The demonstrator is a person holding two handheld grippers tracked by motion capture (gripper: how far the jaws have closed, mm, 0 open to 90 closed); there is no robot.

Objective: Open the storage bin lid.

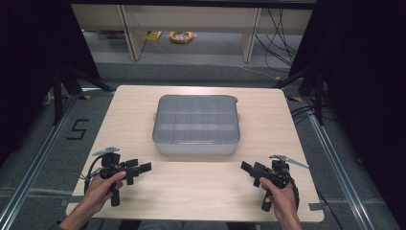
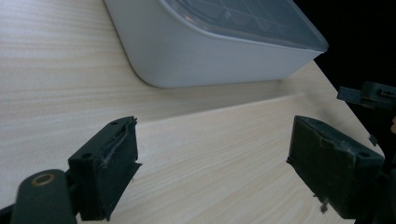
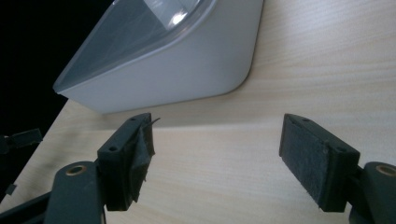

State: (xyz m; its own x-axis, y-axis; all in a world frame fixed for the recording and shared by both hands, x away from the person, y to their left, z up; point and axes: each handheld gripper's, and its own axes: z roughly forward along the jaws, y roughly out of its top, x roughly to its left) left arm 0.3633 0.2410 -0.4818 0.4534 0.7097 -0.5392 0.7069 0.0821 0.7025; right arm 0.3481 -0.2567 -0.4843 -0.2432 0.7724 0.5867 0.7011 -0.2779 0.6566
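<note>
Early stage, by the look of it: lidded compartment box [image 1: 196,124] at mid-table [image 1: 134,103], lid on, untouched. Left gripper [image 1: 140,168] and right gripper [image 1: 248,168] near the front edge, aimed inward, jaws spread wide, nothing between. Approach and grasp of the box not yet done.
</note>
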